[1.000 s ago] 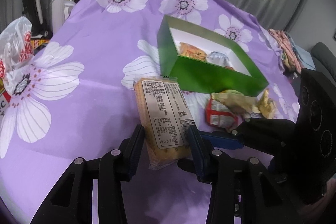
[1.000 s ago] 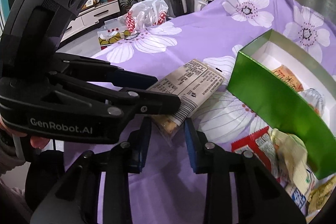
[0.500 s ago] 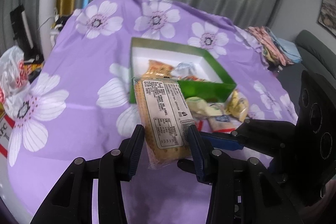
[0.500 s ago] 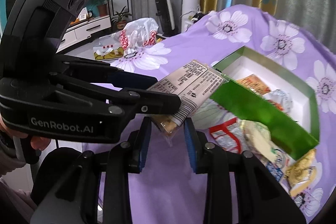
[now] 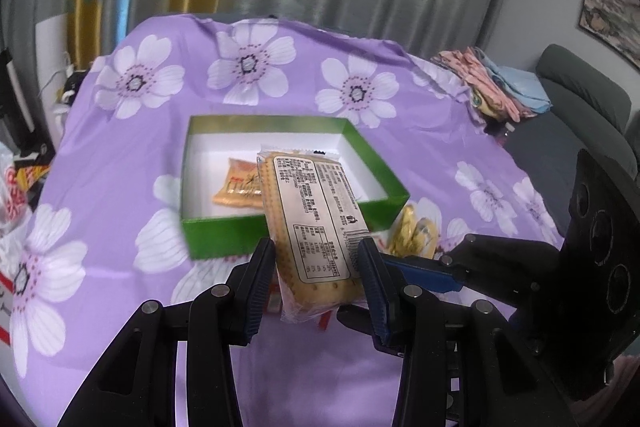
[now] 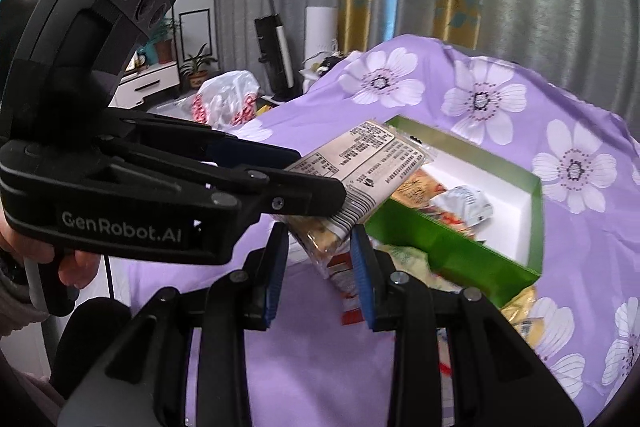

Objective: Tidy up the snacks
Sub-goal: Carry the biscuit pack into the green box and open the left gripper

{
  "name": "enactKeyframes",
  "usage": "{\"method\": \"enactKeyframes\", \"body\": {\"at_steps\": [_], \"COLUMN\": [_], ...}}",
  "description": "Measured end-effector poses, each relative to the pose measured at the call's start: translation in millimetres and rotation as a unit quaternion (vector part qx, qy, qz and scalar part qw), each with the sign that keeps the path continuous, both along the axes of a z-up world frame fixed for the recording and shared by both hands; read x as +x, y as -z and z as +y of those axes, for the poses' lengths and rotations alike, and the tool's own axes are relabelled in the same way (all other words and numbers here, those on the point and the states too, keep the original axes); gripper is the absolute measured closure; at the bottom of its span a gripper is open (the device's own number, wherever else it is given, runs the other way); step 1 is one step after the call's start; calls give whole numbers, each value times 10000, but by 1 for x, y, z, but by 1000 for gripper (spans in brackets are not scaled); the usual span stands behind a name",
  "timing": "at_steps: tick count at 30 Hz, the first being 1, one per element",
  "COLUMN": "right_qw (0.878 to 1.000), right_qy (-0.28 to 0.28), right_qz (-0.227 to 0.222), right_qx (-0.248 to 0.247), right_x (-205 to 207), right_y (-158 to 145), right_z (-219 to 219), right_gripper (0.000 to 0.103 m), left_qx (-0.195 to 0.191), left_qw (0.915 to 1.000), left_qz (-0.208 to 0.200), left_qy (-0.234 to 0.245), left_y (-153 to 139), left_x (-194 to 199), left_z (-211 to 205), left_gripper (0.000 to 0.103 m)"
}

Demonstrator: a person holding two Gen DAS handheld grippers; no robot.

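Both grippers risen: one cracker pack (image 5: 312,227), both jaws clamped on it, above one green box (image 5: 224,235).

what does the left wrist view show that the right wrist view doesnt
Only the left wrist view: folded clothes, a grey sofa and a framed picture.

Only the right wrist view: an upright vacuum, potted plants, a silver packet in the box, and the hand on the left gripper's handle.

Both: the cracker pack, the left gripper shut on it, the green box, the purple flowered cloth.
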State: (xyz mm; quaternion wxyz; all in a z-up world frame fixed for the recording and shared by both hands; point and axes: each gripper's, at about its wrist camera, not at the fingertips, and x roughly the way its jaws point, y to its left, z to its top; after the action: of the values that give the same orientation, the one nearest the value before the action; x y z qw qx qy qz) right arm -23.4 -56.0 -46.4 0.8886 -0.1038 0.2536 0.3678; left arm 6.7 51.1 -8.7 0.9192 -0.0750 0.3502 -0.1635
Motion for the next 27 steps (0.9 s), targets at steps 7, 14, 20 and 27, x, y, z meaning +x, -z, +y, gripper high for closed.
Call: {"method": "enactKeyframes", "body": {"at_steps": [7, 14, 20, 27], "right_qw": [9998, 9994, 9990, 9971], "right_qy": [186, 303, 374, 533], "right_qz": [-23, 84, 200, 544], "right_qx": [93, 120, 107, 66], "right_x": [34, 70, 100, 130], "right_y": [-3, 2, 10, 26], "right_z": [-14, -21, -21, -15], "right_gripper": [72, 72, 72, 70], "left_qx": [-74, -47, -138, -166], "left_qw": [9999, 9998, 9993, 9972], "left_qz": [30, 114, 313, 723], "left_qy": [152, 176, 168, 34], "left_y": [-2, 4, 16, 38], "left_x": [40, 74, 106, 137], "left_z": [-8, -11, -7, -6], "left_gripper": [60, 60, 60, 60]}}
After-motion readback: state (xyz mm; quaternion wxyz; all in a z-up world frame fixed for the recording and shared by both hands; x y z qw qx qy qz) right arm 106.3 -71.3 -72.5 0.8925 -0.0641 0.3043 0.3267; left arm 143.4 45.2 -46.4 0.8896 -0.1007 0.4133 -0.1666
